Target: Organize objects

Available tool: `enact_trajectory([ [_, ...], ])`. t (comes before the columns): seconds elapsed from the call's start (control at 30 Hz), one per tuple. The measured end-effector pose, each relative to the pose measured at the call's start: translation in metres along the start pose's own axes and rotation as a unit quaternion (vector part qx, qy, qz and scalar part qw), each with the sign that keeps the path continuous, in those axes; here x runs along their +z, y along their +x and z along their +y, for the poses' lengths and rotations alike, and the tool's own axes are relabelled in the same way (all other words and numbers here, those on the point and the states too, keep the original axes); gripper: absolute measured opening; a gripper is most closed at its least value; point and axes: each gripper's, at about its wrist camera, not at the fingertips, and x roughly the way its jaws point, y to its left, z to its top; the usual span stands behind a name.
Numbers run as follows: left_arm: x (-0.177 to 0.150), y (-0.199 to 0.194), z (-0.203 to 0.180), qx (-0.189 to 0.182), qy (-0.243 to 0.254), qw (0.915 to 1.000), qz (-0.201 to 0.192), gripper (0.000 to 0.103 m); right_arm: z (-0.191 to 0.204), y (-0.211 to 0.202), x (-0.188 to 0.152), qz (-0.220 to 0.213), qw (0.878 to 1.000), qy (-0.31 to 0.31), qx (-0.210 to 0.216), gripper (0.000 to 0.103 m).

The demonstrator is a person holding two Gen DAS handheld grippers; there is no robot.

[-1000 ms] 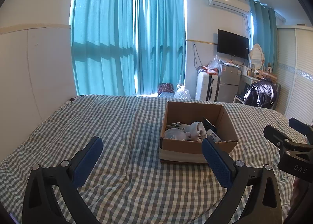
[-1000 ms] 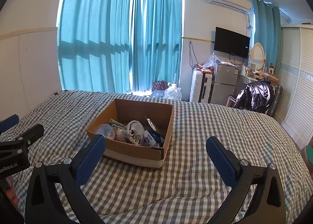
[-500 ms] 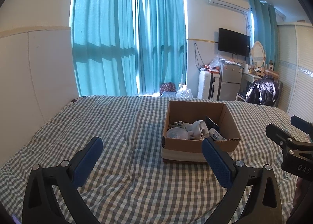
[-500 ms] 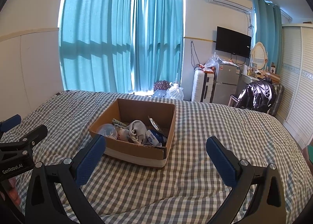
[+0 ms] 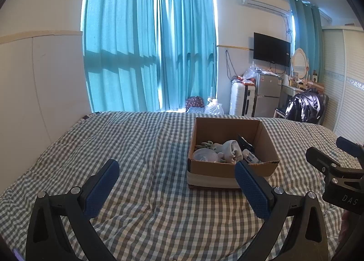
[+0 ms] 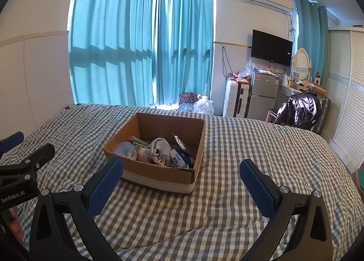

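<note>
Since everything I mean to sort sits together in the one cardboard box (image 6: 157,154), I hold both tools back on the near side of it, where each camera can look down into it. That box rests on the checked bed (image 6: 250,147), toward the middle, its open top facing up so I can reach in from above. Inside I count one grey rolled sock (image 6: 160,148), one clear round lid or bowl (image 6: 125,149) at the left, one pale green clip-like piece (image 6: 137,140) toward the far wall, one blue-and-white tissue pack (image 6: 179,158) at the right, and one dark foil packet (image 6: 179,142) leaning on the right wall; anything beneath them is hidden.

My left tool (image 5: 175,183) is spread wide and holds nothing, hovering near the box's left front corner. My right tool (image 6: 180,177) is likewise spread and bare, just in front of the near wall. I judge the sorting has not begun: nothing lies out on the bed.

Beyond the bed hang teal curtains (image 6: 141,44).
</note>
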Motion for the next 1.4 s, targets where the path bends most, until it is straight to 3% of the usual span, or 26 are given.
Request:
enact_trajectory([
  [1.4, -0.0009, 0.0035, 0.0086, 0.003, -0.015, 0.9999, 0.007, 0.103, -0.0026, 0.0004, -0.0009, 0.002, 1.000, 0.001, 0.000, 0.103],
])
